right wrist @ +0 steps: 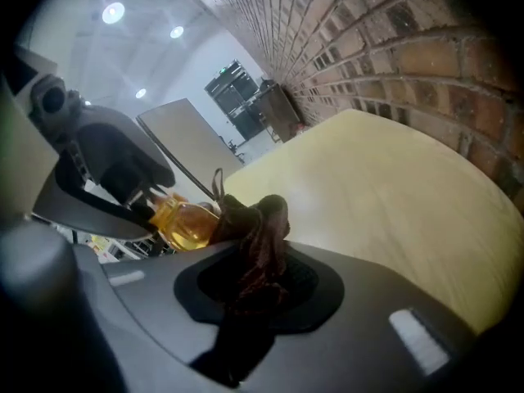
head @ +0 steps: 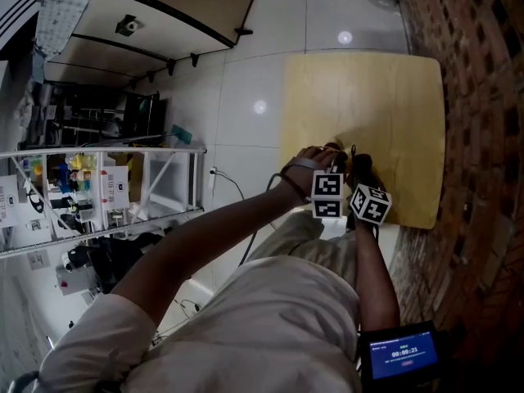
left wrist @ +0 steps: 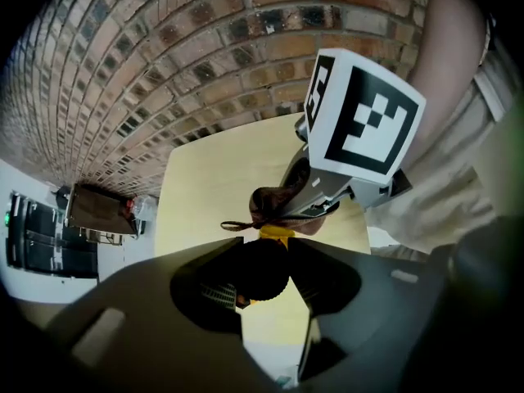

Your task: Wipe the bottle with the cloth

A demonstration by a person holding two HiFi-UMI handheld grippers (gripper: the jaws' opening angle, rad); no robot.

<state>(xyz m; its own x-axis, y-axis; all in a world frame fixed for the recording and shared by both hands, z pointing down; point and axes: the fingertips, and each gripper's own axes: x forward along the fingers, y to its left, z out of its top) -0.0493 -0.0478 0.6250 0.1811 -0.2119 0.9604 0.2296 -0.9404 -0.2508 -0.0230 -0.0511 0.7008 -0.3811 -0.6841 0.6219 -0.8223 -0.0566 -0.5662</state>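
Note:
A small bottle of amber liquid (right wrist: 187, 226) with a black cap (left wrist: 262, 278) hangs over the front edge of the light wooden table (head: 368, 105). My left gripper (left wrist: 264, 256) is shut on its cap and points steeply down. My right gripper (right wrist: 260, 281) is shut on a crumpled dark brown cloth (right wrist: 260, 219), and the cloth's tip touches the bottle's side. In the left gripper view the cloth (left wrist: 274, 203) lies just past the bottle's yellow body (left wrist: 276, 234). In the head view only the two marker cubes (head: 327, 195) (head: 370, 204) show, close together; bottle and cloth are hidden.
A red brick wall (head: 483, 137) runs along the table's right side. White floor tiles (head: 246, 97) lie to the left, with a metal shelf rack (head: 106, 187) full of small items beyond. A small screen (head: 401, 354) sits at the person's right hip.

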